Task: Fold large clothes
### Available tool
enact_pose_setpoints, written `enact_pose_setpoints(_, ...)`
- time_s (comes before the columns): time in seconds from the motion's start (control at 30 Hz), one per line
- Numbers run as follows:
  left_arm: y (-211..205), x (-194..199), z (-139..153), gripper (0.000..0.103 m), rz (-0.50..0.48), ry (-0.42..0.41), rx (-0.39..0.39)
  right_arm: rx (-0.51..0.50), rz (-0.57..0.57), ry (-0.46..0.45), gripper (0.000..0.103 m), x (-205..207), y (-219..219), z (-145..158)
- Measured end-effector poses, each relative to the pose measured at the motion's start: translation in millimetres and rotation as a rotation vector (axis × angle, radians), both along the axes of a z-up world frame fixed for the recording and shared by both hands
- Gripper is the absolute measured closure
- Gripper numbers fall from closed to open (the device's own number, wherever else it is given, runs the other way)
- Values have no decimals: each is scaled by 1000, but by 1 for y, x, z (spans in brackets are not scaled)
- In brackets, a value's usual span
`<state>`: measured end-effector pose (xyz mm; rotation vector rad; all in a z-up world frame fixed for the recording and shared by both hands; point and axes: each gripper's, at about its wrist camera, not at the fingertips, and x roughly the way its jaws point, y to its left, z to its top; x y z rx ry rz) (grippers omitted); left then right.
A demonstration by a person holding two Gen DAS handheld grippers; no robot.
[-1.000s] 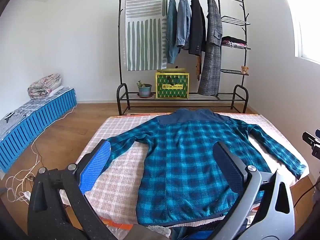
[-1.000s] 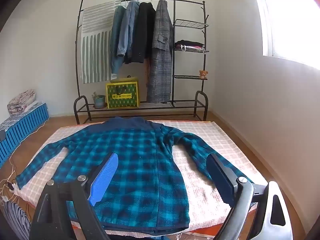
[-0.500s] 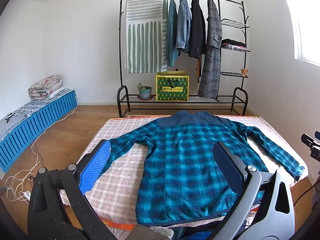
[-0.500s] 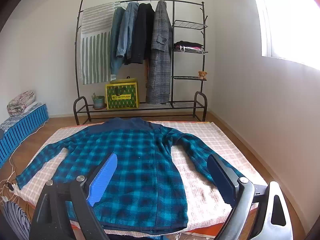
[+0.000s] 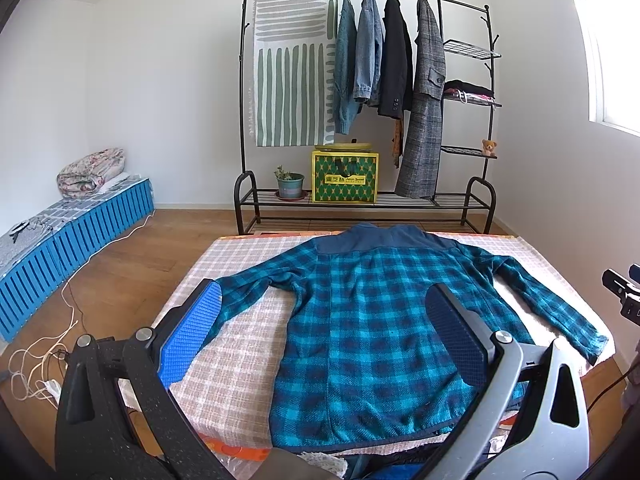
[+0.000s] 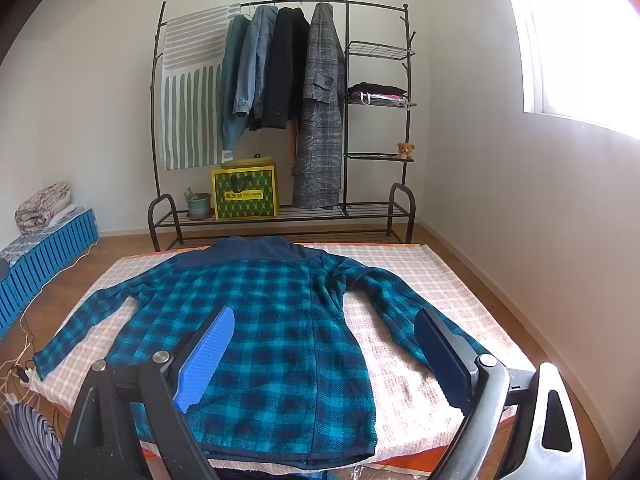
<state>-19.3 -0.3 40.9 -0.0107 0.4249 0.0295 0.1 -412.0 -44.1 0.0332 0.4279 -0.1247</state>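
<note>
A teal and navy plaid shirt (image 5: 372, 320) (image 6: 272, 320) lies flat, back up, on a checked cloth (image 5: 236, 364) (image 6: 416, 380), collar at the far end and both sleeves spread out. My left gripper (image 5: 324, 320) hovers above the shirt's near left part, open and empty. Its blue pads frame the left sleeve and the body. My right gripper (image 6: 324, 344) is open and empty too, held above the shirt's near right half, with the right sleeve (image 6: 404, 312) passing by its right finger.
A black clothes rack (image 5: 368, 100) (image 6: 280, 120) with hung coats, a yellow box and a plant pot stands beyond the cloth. Blue crates (image 5: 76, 240) line the left wall, with white cables (image 5: 44, 348) on the wooden floor. A striped garment (image 6: 28, 440) lies near left.
Both grippers have risen and drawn back a little, so the shirt sits lower and farther in each view. The shirt itself has not moved.
</note>
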Motion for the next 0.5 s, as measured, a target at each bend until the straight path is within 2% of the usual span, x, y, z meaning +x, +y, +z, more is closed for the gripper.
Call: enact_pose_setpoints(0.5, 0, -2, 1, 0, -3, -6, 2, -2, 5, 2, 10, 0, 5, 0)
